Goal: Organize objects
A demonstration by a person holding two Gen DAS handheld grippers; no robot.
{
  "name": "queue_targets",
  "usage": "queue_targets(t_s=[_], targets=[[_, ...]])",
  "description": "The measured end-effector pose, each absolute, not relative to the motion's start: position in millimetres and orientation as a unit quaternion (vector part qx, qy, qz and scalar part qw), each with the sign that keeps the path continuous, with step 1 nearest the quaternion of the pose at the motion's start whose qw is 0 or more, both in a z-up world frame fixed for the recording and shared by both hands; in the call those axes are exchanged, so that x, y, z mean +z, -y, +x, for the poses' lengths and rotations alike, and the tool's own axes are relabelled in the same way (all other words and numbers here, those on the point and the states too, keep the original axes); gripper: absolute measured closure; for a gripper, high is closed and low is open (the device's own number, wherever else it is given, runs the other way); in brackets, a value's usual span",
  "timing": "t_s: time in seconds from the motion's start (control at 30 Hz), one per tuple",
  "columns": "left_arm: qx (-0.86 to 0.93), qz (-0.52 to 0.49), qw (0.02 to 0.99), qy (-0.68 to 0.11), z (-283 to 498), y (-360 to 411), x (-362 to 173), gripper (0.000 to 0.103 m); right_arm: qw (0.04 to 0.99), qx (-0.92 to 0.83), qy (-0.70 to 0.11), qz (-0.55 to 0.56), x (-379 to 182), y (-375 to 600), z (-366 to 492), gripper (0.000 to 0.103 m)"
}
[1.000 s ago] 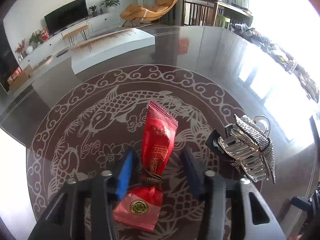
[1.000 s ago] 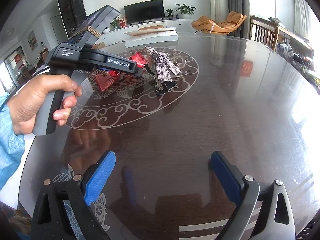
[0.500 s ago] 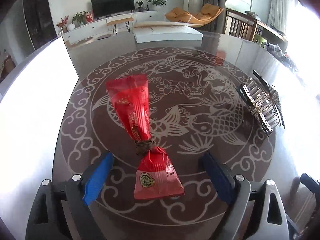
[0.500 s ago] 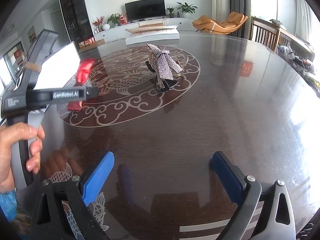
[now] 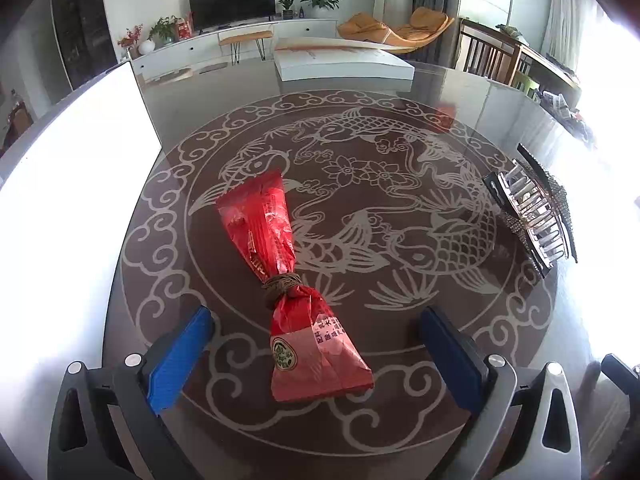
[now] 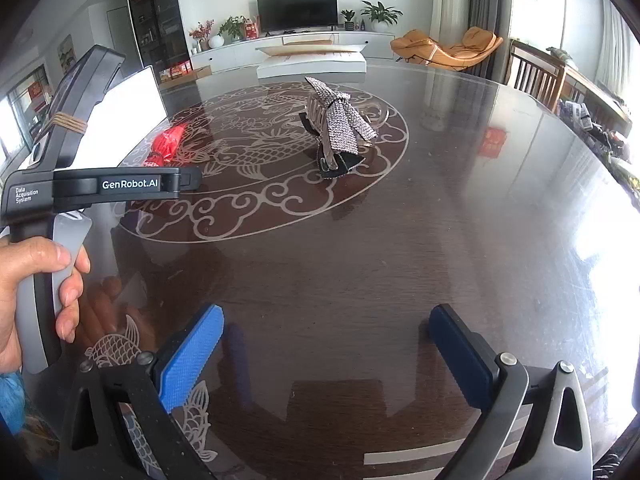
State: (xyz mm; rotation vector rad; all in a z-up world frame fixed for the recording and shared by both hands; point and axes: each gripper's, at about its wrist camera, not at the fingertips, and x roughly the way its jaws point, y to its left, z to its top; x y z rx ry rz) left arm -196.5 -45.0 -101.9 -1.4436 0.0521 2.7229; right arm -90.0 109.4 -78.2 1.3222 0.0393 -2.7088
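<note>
The left gripper (image 5: 316,354) is hovering over the dark glass-topped bench (image 5: 460,120), its jaws opening wide; the blue fingers (image 5: 176,360) are standing well clear on either side of the red packet (image 5: 280,280), neither one touching it. The packet, tied at its waist with a brown band (image 5: 280,286), is lying flat on the bench's carp medallion, its sealed end reaching between the fingers. A rhinestone hair claw (image 5: 532,212) is sitting near the medallion's right edge, well apart from the packet. The right gripper (image 6: 326,354) is also opening wide, with only bare bench between its fingers (image 6: 192,360). A person's hand (image 6: 32,296) is gripping the left gripper's handle.
</note>
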Motion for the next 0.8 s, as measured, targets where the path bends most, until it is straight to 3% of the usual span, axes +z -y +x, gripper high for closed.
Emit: queue_targets(t_s=[0.8], targets=[[0.883, -0.468, 0.030, -0.017, -196.6, 44.8, -102.5, 0.000, 0.078, -0.900, 0.005, 0.428, -75.8, -113.3, -85.1, 0.000]])
